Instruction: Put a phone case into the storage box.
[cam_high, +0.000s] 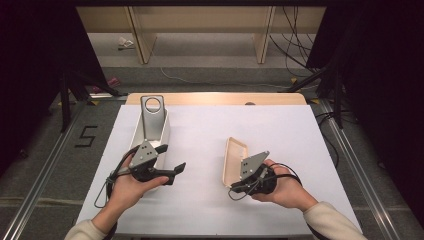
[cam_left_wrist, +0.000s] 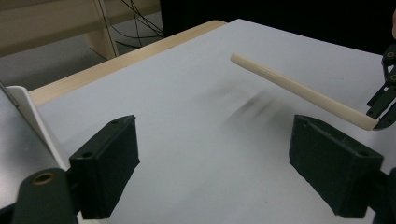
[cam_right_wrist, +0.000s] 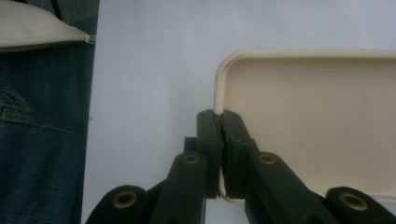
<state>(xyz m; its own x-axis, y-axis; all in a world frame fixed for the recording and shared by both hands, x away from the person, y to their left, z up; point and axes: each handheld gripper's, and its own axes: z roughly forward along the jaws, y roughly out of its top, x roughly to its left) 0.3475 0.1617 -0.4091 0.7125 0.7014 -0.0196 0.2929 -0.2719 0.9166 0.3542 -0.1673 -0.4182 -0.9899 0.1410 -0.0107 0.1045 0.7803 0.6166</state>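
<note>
White desk (cam_high: 210, 200) top, pretty bare: right hand-held gripper (cam_high: 239, 186) is clamped on the near rim of a shallow cream plastic tray (cam_high: 234, 160), tilted up mid-desk. Left hand-held gripper (cam_high: 170, 165) hangs wide open by a white bin (cam_high: 162, 132).

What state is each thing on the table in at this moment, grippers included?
Cream rectangular plastic lid: lifted off the sheet, tilted, gripped by its rim.
White oblong plastic container: open, resting on the sheet, a metal plate inside.
Grey metal plate with a round hole: propped up in the container.
Left gripper: open, nothing between its jaws.
Right gripper: shut on the lid's rim.
White paper sheet: lying flat on the table.
</note>
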